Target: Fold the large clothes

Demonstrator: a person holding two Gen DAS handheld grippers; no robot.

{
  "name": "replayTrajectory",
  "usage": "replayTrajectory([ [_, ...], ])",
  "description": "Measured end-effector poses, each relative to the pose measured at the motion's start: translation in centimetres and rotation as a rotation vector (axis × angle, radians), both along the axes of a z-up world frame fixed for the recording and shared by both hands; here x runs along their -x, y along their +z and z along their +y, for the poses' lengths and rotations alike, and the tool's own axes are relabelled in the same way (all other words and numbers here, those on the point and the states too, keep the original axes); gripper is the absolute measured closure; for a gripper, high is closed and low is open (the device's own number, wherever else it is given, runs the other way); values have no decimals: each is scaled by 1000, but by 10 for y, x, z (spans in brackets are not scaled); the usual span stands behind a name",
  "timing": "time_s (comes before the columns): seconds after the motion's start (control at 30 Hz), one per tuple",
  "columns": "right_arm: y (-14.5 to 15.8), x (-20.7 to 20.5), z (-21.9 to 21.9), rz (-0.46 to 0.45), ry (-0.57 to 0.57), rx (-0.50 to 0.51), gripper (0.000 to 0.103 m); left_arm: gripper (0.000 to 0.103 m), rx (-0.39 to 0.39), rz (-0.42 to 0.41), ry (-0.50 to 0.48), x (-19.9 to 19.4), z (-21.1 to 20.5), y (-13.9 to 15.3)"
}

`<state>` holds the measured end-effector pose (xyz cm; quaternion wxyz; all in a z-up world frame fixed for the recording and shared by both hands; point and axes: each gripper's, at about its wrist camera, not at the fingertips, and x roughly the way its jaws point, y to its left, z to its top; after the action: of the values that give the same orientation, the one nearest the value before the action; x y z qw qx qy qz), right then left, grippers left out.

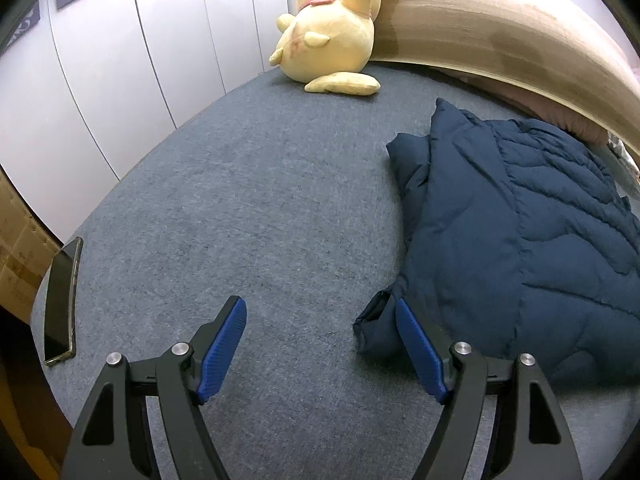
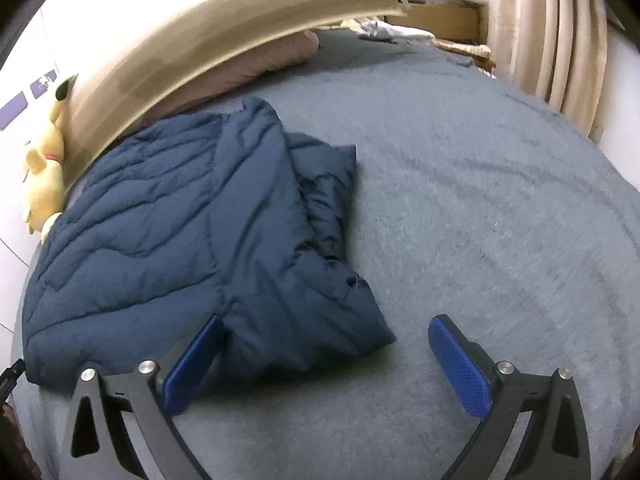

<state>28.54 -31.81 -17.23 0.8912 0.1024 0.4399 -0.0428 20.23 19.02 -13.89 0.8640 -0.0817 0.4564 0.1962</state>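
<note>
Both grippers, left gripper (image 1: 320,312) and right gripper (image 2: 326,330), gape wide, holding nothing. Navy puffer jacket (image 2: 168,216) lies bunched on grey bed (image 2: 480,200). I judge slippery padding may spring apart once pinched.

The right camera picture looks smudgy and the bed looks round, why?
Right wrist view: motion blur smears the grey bed cover and headboard; the navy jacket stays fairly readable. Left wrist view: sharp, so the plush toy and phone look crisp. Both views: the fisheye lens bends straight edges into curves, with dark corners.
</note>
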Motion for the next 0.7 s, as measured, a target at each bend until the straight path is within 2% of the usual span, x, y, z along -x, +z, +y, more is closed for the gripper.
replayTrajectory([
  [0.07, 3, 1, -1, -21, -7, 2, 0, 26, -2, 3, -3, -1, -1, -1],
  [0.2, -11, -8, -3, 50, 1, 8, 0, 26, 2, 12, -8, -1, -1, -4],
  [0.47, 21, 4, -3, -40, 2, -13, 0, 26, 10, 5, -3, 3, 0, 2],
  [0.6, -1, -14, 2, 52, 6, 48, 0, 26, 8, 11, -5, 5, -3, 3],
  [0.63, -6, -14, -2, 65, 7, 38, 0, 26, 9, 10, -7, 6, -3, 4],
  [0.7, -1, -12, -3, 44, 1, 16, 0, 26, 1, -11, -6, 11, -2, 12],
])
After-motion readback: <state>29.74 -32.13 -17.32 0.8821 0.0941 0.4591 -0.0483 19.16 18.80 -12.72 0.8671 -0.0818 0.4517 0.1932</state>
